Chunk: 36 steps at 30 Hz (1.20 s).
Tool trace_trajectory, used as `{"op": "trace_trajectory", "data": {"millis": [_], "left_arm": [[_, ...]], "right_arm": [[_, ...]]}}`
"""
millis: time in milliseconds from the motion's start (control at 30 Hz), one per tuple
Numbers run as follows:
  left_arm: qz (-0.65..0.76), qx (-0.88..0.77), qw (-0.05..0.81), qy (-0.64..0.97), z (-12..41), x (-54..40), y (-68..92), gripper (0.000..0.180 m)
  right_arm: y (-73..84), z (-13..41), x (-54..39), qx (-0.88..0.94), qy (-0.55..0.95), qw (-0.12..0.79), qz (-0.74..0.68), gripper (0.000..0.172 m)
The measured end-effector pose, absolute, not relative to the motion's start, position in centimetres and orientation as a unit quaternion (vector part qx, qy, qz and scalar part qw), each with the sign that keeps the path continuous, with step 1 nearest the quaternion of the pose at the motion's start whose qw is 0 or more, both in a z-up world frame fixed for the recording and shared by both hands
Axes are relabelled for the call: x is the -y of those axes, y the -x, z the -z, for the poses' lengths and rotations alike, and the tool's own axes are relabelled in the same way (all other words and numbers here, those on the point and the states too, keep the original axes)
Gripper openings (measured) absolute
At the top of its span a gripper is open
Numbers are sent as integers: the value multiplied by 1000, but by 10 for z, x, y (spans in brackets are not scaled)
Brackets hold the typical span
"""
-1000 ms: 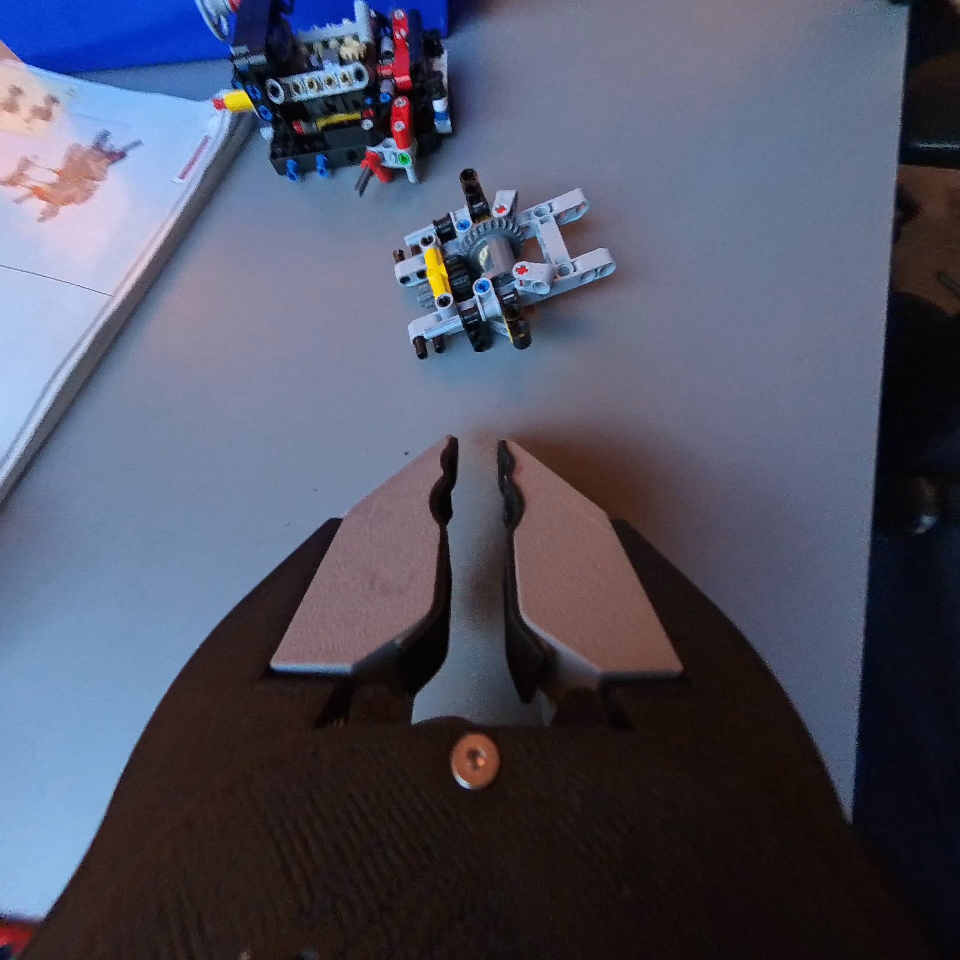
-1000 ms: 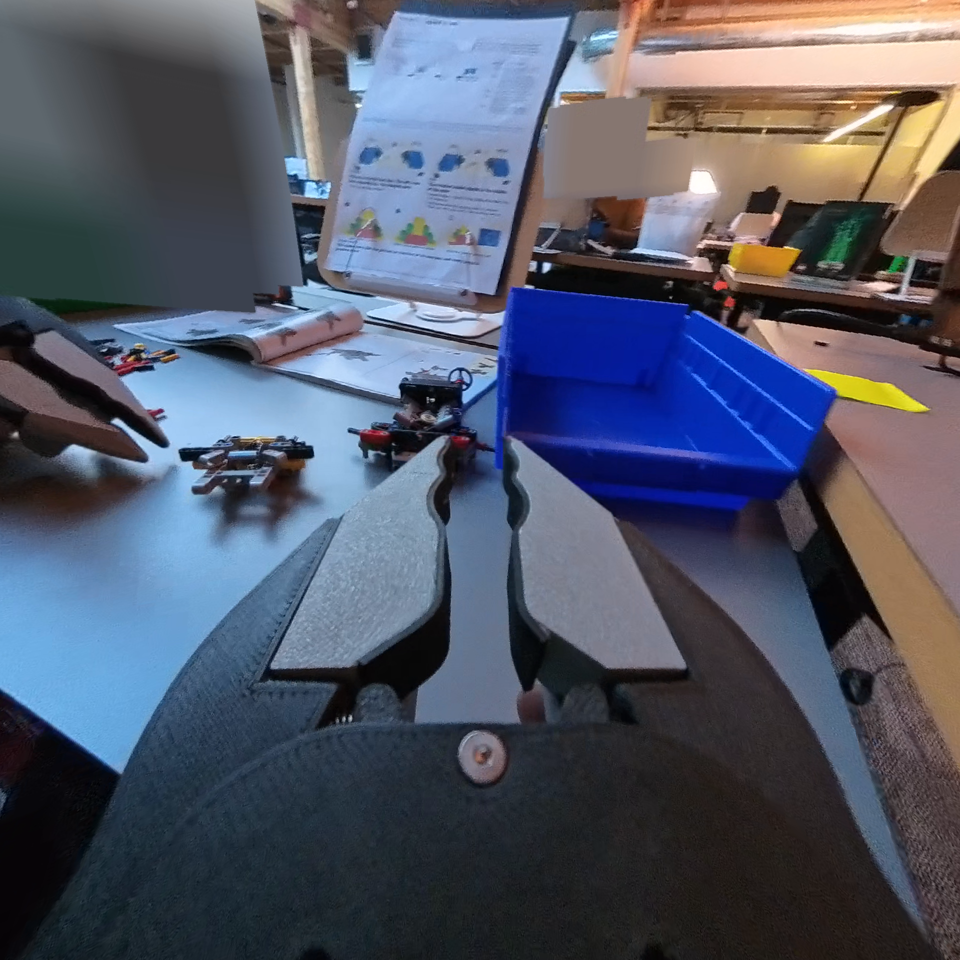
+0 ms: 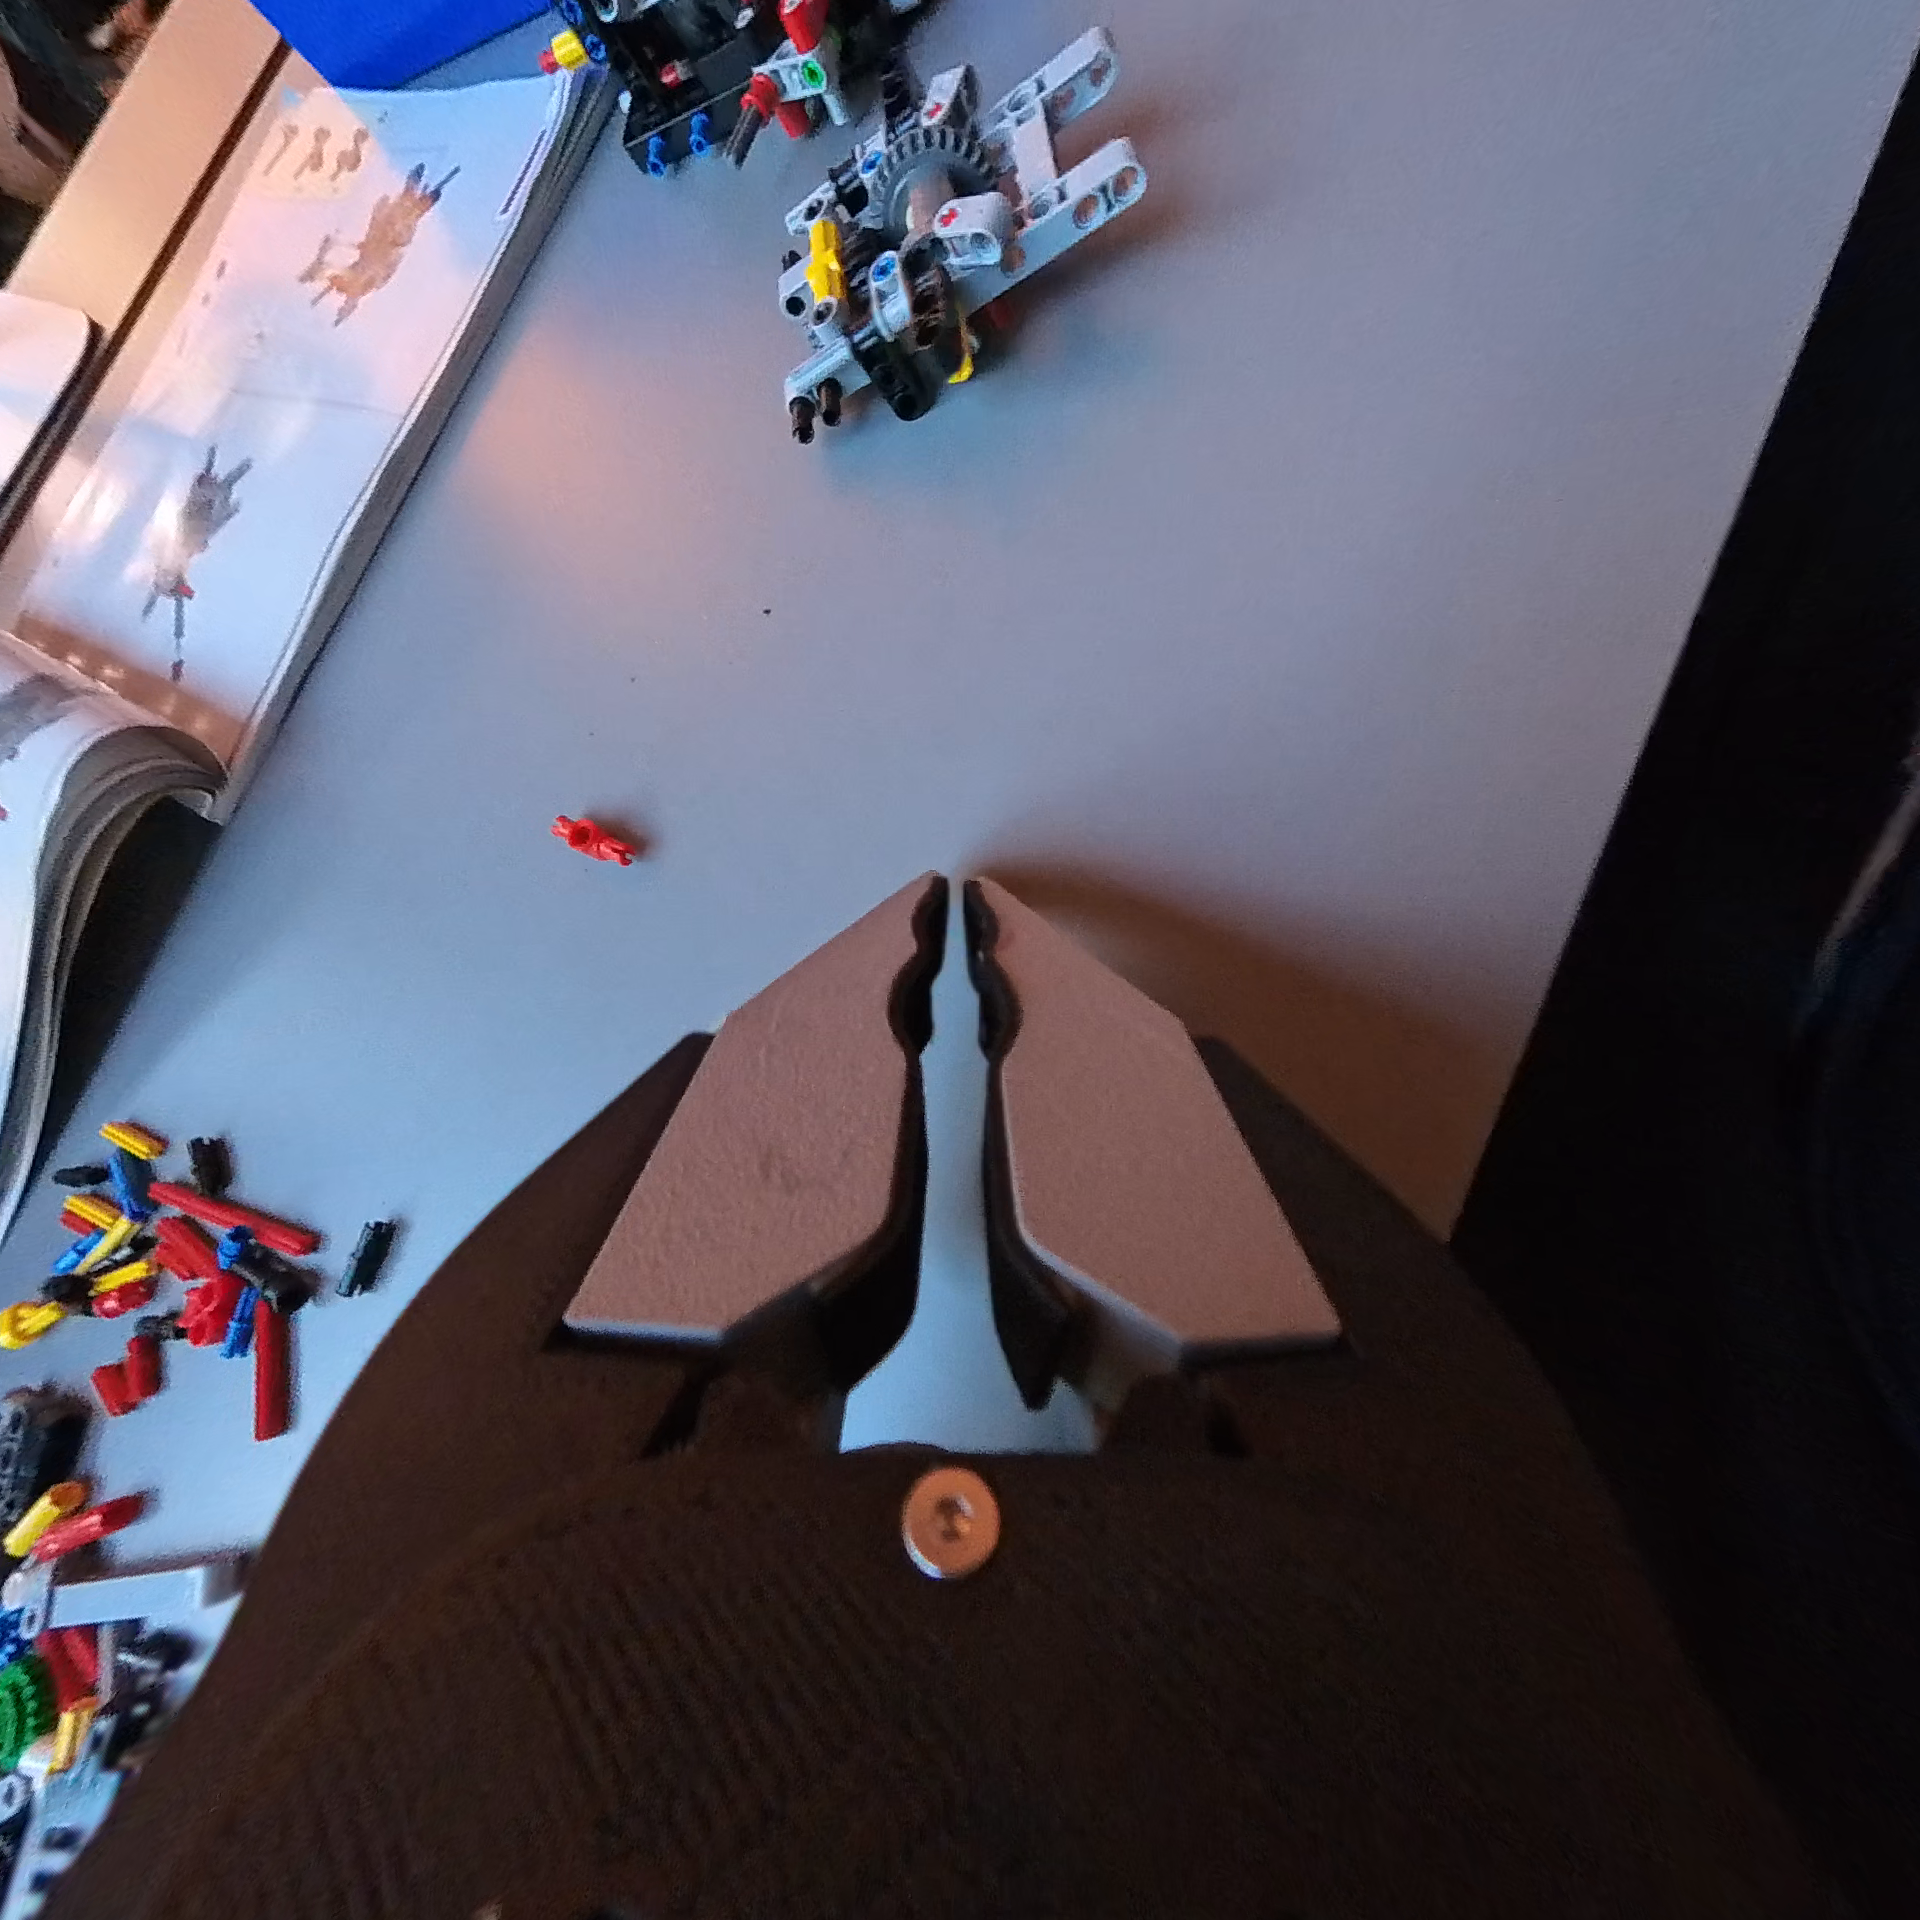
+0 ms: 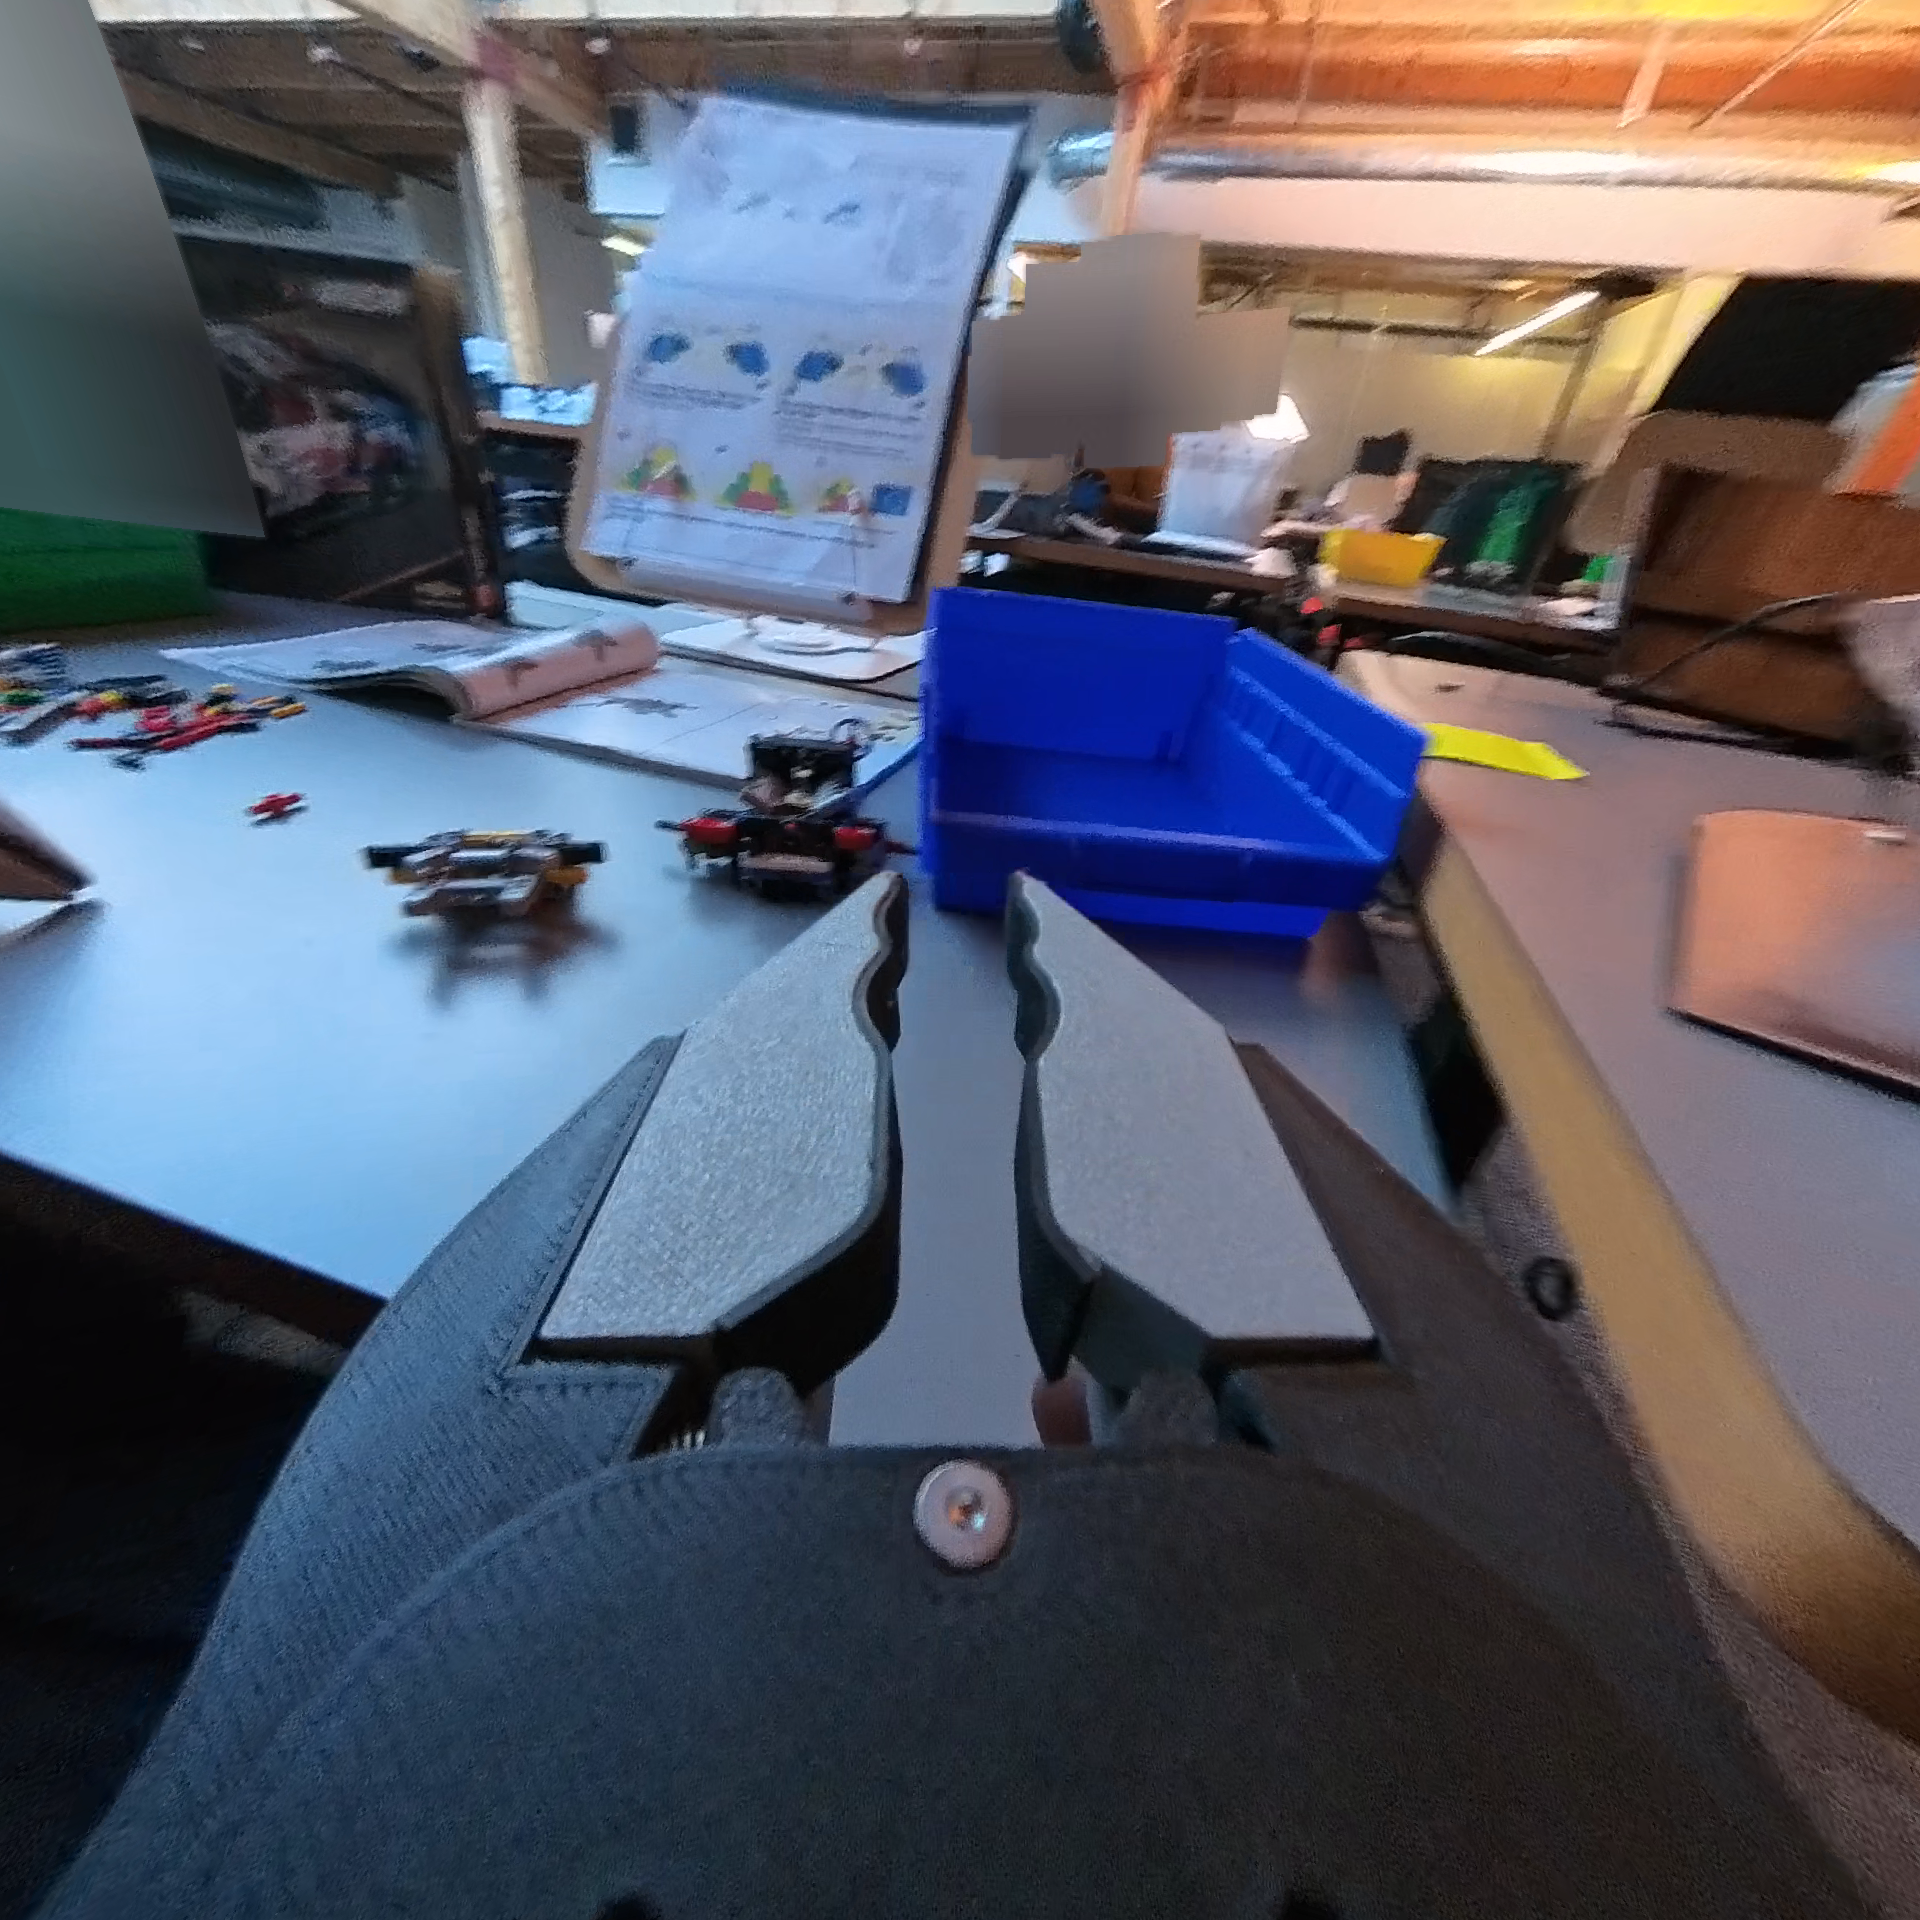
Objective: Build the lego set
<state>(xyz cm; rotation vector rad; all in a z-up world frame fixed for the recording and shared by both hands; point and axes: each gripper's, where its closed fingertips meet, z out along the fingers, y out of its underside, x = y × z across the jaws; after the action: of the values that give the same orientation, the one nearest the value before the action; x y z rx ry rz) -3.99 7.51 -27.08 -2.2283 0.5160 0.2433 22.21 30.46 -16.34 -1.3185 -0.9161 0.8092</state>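
In the left wrist view, an open instruction booklet (image 3: 260, 416) runs along the table's 9-to-11 o'clock margin, and a heap of loose red, yellow, blue and black pieces (image 3: 177, 1268) lies at 8 o'clock. A lone red connector (image 3: 592, 840) sits just left of the left gripper (image 3: 956, 883), whose jaws are nearly shut with only a sliver between the tips and nothing in them. Bare grey table (image 3: 1299, 623) lies ahead up to the grey gear assembly (image 3: 935, 239) at 12 o'clock, with a black assembly (image 3: 717, 62) beyond it. The table's edge cuts diagonally down the 3 o'clock side.

In the right wrist view, the gear assembly lies at 10 o'clock, the black assembly just left of the right gripper (image 4: 956, 904), its jaws slightly apart and empty. A blue bin (image 4: 1164, 769) stands at 1 o'clock, near the table's right edge.
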Motion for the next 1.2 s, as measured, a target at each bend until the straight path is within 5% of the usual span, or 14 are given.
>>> {"op": "trace_trajectory", "data": {"millis": [267,767,1100,1200], "left_arm": [[-113,-169,403,892,271,-78,52,0],[-147,-90,392,904,271,-80,73,0],[-15,15,468,884,263,-62,10,0],[-5,4,537,844,254,-52,-44,20]], "right_arm": [[-321,140,-335,275,595,694,-298,11],[-475,145,-257,160,632,628,-426,29],[-578,233,-118,174,691,569,-410,38],[-591,249,-79,206,710,538,-405,38]]}}
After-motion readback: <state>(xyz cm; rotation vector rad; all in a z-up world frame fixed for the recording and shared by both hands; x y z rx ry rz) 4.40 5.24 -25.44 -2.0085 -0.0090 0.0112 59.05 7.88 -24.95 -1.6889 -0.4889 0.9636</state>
